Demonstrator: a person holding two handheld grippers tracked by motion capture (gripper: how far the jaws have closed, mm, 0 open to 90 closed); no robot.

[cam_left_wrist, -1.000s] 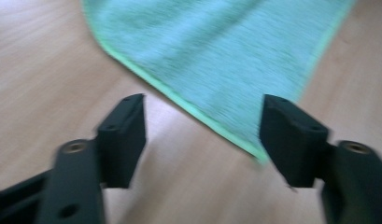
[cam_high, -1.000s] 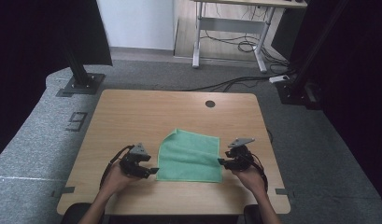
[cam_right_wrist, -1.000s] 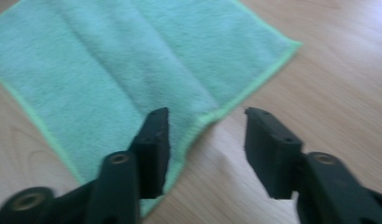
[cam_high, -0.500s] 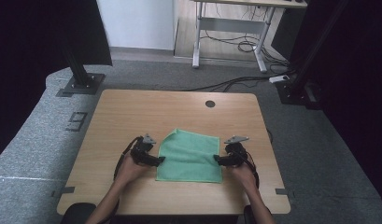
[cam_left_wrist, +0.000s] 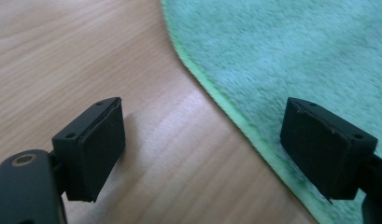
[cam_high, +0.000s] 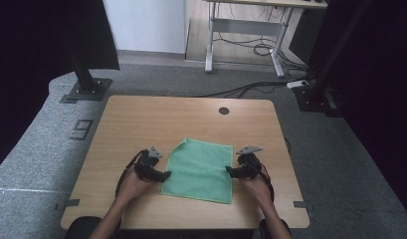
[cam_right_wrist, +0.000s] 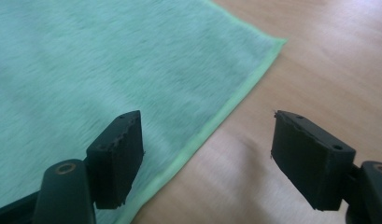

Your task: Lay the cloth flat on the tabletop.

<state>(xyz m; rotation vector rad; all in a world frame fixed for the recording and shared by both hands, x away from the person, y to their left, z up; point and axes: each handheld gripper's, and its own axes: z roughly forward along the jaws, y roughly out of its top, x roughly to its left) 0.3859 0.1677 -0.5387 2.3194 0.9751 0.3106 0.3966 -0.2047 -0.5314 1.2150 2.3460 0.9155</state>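
**High view: both tongs poised at the sides of a green cloth**

High view is showing me sitting at a wooden table [cam_high: 141, 119], forearms coming in from the bottom edge. A green cloth [cam_high: 201, 169] is lying flat near the front middle of the table, one layer as far as I can tell, with no fold in it yet.

I am holding my left tongs [cam_high: 165, 175] at the cloth's left edge and my right tongs [cam_high: 227, 172] at its right edge, both low over the tabletop and pointing inward toward each other.

Left gripper view is looking along my left tongs [cam_left_wrist: 202, 149]. Their jaws are standing apart, having just been opening, with nothing pressed between them. One jaw is sitting over bare wood, the other over the cloth [cam_left_wrist: 291, 56], so the hemmed edge is running between them.

Right gripper view is showing the same on the other side. My right tongs [cam_right_wrist: 205, 154] are standing apart too, having just been opening, and gripping nothing. One jaw is hovering over the cloth [cam_right_wrist: 86, 60], the other over wood, with the hem and a corner lying ahead.

By my judgement, the work is only beginning: I am getting lined up on both side edges. Closing on the hems, lifting and folding or moving the cloth are all remaining.
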